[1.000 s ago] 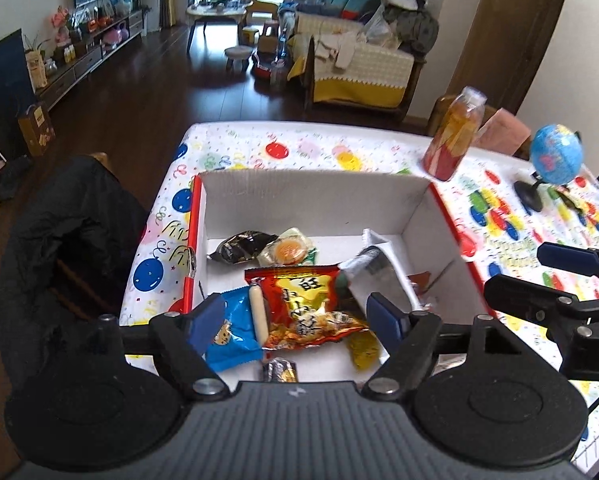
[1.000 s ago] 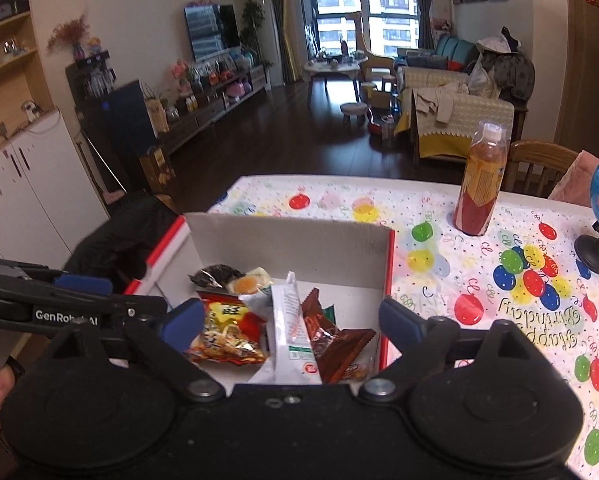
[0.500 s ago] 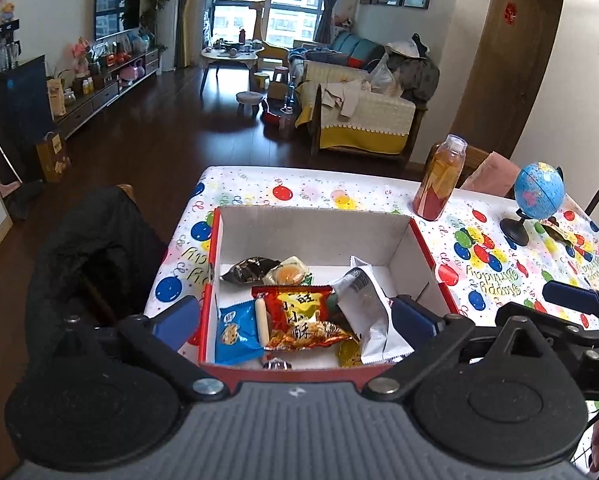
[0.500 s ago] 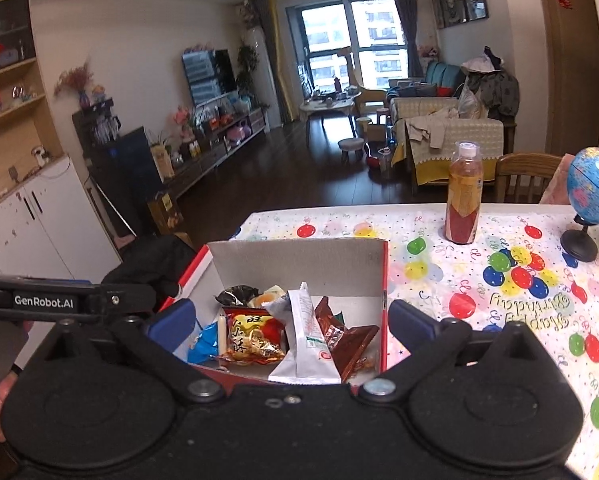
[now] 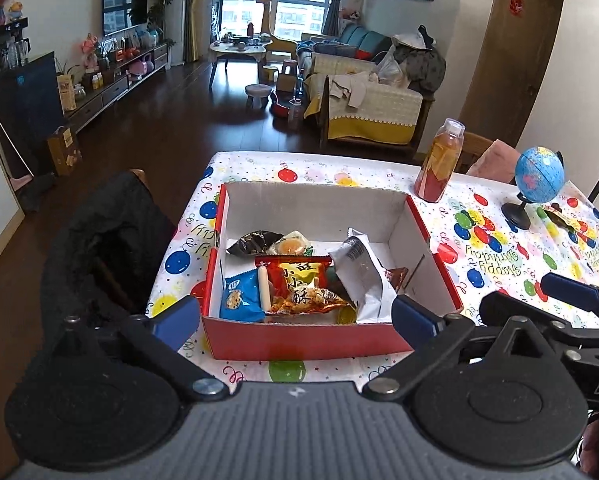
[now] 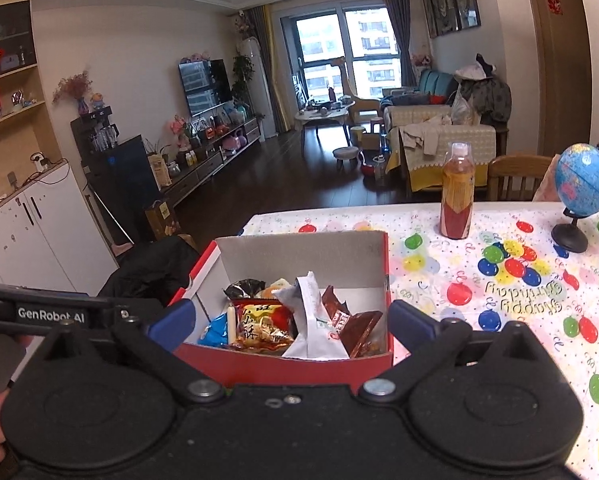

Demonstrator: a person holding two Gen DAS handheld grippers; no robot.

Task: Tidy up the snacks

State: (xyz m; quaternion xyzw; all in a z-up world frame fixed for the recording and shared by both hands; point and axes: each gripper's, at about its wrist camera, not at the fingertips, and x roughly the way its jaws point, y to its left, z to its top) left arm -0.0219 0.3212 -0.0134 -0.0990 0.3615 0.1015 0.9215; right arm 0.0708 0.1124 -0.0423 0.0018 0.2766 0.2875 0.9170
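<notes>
On the balloon-print tablecloth point(image 5: 495, 248) sits the red box point(image 5: 299, 340), holding the snacks: a blue cookie packet point(image 5: 239, 296), a red-and-yellow crisp bag point(image 5: 303, 284) and a white pouch point(image 5: 363, 276) leaning on its right wall. The left gripper point(image 5: 295, 318) and right gripper point(image 6: 291, 320) both hover before the near wall, jaws spread wide with nothing between them; the left's jaws have just been opening. If anything more goes in, I'd judge it best to approach from above, well clear of the cardboard rim. A juice bottle point(image 6: 455, 196) and globe point(image 6: 581, 188) stand well apart.
</notes>
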